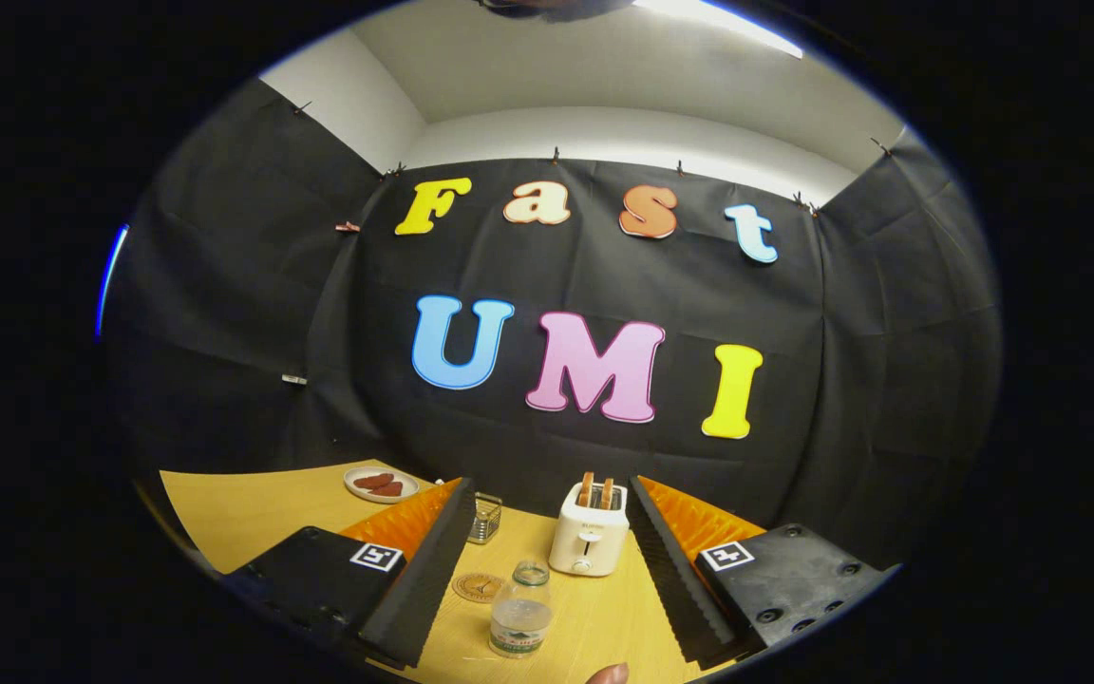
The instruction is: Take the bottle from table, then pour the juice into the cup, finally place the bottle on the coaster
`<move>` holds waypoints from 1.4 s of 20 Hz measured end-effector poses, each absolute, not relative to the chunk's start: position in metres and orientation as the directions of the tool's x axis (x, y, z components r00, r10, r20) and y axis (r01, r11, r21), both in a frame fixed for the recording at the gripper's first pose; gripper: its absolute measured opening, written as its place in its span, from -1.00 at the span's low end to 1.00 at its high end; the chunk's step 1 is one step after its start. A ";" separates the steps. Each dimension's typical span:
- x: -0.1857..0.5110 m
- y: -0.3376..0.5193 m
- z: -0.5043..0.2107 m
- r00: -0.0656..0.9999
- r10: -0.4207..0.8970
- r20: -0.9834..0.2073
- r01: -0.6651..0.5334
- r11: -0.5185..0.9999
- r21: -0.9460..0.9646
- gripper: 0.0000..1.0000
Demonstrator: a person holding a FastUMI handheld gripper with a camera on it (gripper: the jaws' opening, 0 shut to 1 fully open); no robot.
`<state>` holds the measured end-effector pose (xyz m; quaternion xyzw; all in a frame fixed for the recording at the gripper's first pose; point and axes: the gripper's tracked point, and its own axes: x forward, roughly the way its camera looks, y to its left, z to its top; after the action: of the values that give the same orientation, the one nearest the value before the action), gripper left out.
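Note:
A clear plastic bottle (520, 613) with no cap stands upright on the wooden table (253, 513), between my two fingers and a little ahead of them. My gripper (547, 570) is open, its fingers wide apart and touching nothing. A round brown coaster (479, 587) lies flat just left of the bottle, close to my left finger. A small glass cup (484, 518) stands beyond the coaster, partly hidden behind the left finger.
A white toaster (589, 537) with two slices of toast stands beyond the bottle, near the right finger. A white plate (381, 484) with reddish-brown pieces sits at the far left near the black cloth wall. A fingertip (610, 674) of a person shows at the near edge.

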<state>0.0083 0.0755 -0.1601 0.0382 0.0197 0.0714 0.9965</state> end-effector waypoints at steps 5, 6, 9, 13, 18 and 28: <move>0.012 0.090 -0.239 0.980 0.156 -0.120 -0.147 0.986 0.081 0.93; 0.013 0.091 -0.253 0.979 0.156 -0.133 -0.145 0.986 0.087 0.92; 0.017 0.101 -0.293 0.971 0.168 -0.172 -0.148 0.981 0.122 0.93; 0.024 0.113 -0.334 0.958 0.180 -0.222 -0.146 0.976 0.161 0.93; 0.034 0.114 -0.371 0.946 0.147 -0.287 -0.103 0.981 0.164 0.93; 0.039 0.108 -0.396 0.907 0.076 -0.415 -0.021 0.990 0.136 0.53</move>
<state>0.0387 0.1084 -0.3955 0.0643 0.2144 0.0251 0.9743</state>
